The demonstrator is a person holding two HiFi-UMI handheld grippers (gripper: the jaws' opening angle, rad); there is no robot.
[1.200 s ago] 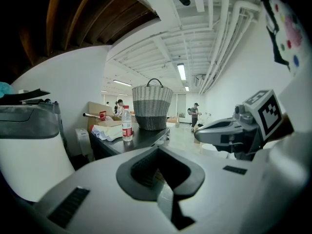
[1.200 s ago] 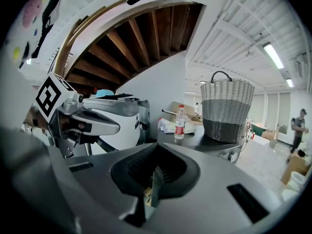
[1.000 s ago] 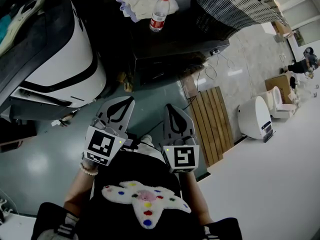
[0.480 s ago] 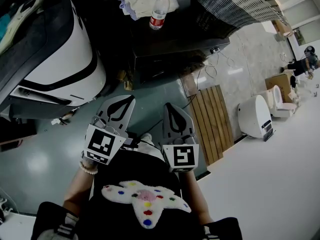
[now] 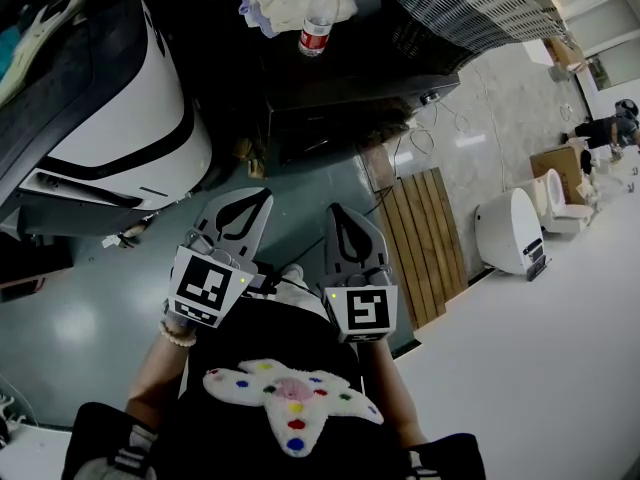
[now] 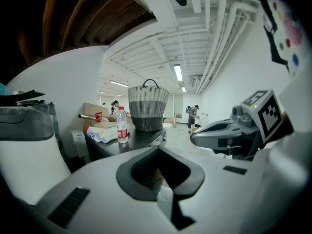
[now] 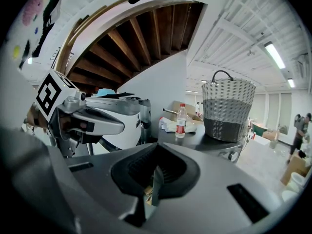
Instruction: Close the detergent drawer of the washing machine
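Left tongs (image 5: 262, 198) and right tongs (image 5: 336, 213), both closed and empty, hang well apart from the washer (image 5: 120, 118); its drawer isn't discernible, so progress can't be judged.

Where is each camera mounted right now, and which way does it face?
Head view: on the person's head, looking steeply down at the floor; shows the person's black top, the left hand-held gripper and the right hand-held gripper, both shut.
Left gripper view: rides the left one, looking along its jaws toward the dark table; the right one shows at right.
Right gripper view: rides the right one, facing the same table; the left one shows at left.
Shared: both gripper views catch the bottle and basket.
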